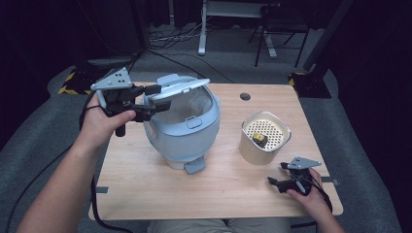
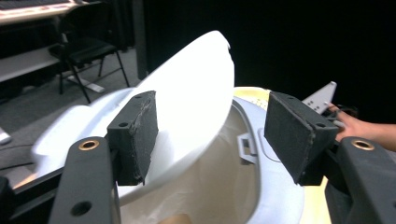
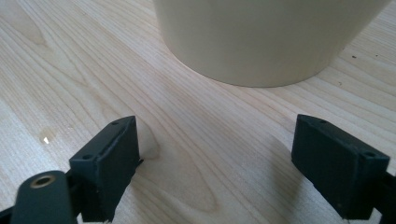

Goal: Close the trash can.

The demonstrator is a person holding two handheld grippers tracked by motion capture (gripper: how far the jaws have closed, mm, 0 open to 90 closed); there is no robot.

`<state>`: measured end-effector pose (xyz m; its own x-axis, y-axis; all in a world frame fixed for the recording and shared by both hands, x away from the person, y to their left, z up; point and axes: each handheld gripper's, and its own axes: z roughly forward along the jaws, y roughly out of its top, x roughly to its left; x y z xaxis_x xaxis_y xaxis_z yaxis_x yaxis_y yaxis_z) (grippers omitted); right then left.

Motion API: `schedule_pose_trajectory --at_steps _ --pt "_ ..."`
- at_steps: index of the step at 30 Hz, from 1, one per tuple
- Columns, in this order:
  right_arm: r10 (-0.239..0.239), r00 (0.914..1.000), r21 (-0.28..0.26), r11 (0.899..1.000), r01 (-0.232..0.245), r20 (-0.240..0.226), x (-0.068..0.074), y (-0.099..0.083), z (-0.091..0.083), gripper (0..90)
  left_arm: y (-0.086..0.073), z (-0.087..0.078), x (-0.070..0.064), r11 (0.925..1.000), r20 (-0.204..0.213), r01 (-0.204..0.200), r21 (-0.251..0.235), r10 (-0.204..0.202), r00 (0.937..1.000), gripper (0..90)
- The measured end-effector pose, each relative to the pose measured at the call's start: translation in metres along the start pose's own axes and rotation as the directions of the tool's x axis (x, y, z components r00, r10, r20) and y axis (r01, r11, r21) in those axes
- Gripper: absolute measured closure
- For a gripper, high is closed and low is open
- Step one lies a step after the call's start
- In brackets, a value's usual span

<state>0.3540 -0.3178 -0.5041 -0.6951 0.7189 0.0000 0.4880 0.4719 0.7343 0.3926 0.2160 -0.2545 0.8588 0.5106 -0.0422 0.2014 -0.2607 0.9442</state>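
Left gripper (image 1: 158,104) is sitting centre-left of the high view, jaws spread wide around the raised lid (image 1: 180,88) of the pale blue cooker (image 1: 187,128), one pad (image 2: 140,135) touching its edge. Likely working the lid: keep the push near the rim and follow the hinge arc, no twisting. Right gripper (image 1: 278,174) is idling wide open, lower right, near the cream inner pot (image 1: 265,144).

Open fingers (image 2: 137,135), white lid (image 2: 196,107) between
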Motion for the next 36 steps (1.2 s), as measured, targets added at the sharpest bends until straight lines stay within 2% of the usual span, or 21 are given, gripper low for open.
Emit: schedule_pose_trajectory --at_steps 3,8,11,17,20,22,30,36 --pt "0.000 1.0000 0.000 1.000 0.000 0.000 0.000 0.000 0.000 15.4 -0.004 0.009 -0.004 0.9996 0.018 -0.009 0.026 0.009 0.9998 36.1" --pt "0.000 1.0000 0.000 1.000 0.000 0.000 0.000 0.000 0.000 15.4 -0.007 0.021 -0.011 0.9992 0.080 0.005 0.039 -0.008 0.9968 37.9" --pt "-0.001 1.0000 -0.001 1.000 0.001 -0.001 0.000 0.000 0.000 15.4 -0.008 0.028 -0.013 0.9975 0.088 0.001 0.071 -0.007 0.9961 39.5" --pt "-0.008 1.0000 -0.003 1.000 0.008 -0.005 0.001 -0.001 -0.001 15.4 -0.008 0.041 -0.013 0.9948 0.081 0.007 0.102 -0.015 0.9966 43.2" --pt "-0.008 0.9999 -0.002 1.000 0.008 -0.009 0.001 -0.001 -0.001 15.5 -0.008 0.047 -0.011 0.9895 0.086 0.009 0.144 -0.021 0.9960 45.3" --pt "-0.011 0.9999 -0.001 1.000 0.011 -0.011 0.002 -0.002 -0.002 15.8 -0.006 0.051 -0.010 0.9894 0.084 0.011 0.145 -0.024 0.9962 45.7" --pt "-0.013 0.9997 -0.004 1.000 0.013 -0.021 0.002 -0.003 -0.004 15.9 -0.003 0.056 -0.011 0.9857 0.028 -0.030 0.166 0.026 0.9993 50.7" --pt "-0.012 0.9998 -0.002 1.000 0.012 -0.013 0.003 -0.004 -0.004 15.9 -0.003 0.058 -0.008 0.9848 0.014 -0.052 0.165 0.051 0.9986 55.7"
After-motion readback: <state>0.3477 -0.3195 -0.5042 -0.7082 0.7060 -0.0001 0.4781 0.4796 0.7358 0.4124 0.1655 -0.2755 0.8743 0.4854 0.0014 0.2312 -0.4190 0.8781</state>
